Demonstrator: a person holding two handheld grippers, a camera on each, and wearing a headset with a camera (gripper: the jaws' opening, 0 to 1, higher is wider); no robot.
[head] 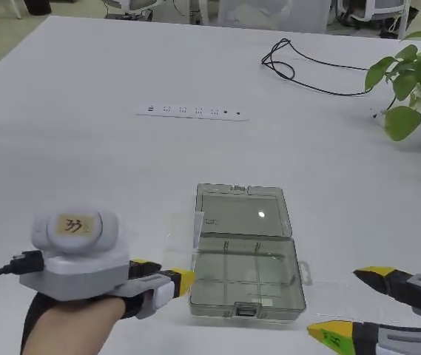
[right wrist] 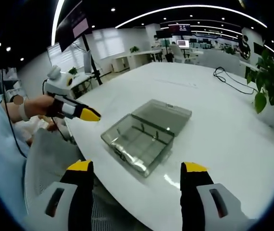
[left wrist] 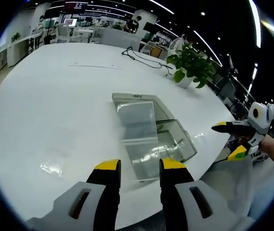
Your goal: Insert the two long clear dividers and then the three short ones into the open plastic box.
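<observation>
Box (head: pixel 246 255) lies open near the front edge of the bench (head: pixel 84 148) in the head view. It is smoky, see-through grey plastic. Its lid (head: pixel 243 211) is folded flat away from the person and its base (head: pixel 247 277) is nearer, with thin ribs on the walls and a small latch (head: pixel 247 310) on the near edge. The left gripper (head: pixel 164 274) sits just beside the base's left wall with a hand (head: pixel 69 322) under it, and its yellow tips are a little apart. The right gripper (head: pixel 352 305) is at the lower right, near the base's right corner but apart from it, jaws spread wide. Farther back lie a white power strip (head: pixel 192 111) and a looped black cable (head: pixel 288 63). A plant (head: pixel 417 74) stands at the right edge.

In the left gripper view the jaws stand partly apart and point at the box. A pale, frosted-looking clear sheet (left wrist: pixel 144 156) shows between and beyond the tips, over the box. I cannot tell whether the jaws pinch it. A small clear piece (left wrist: pixel 52 167) lies on the bench to the left, well apart from the box. The right gripper shows beyond the box, its jaws spread.

In the right gripper view the jaws are wide apart. The box lies ahead with its lid on the far side and bright glints in the base's near-left corner. The left gripper reaches in from the left, its yellow tip near the base.
</observation>
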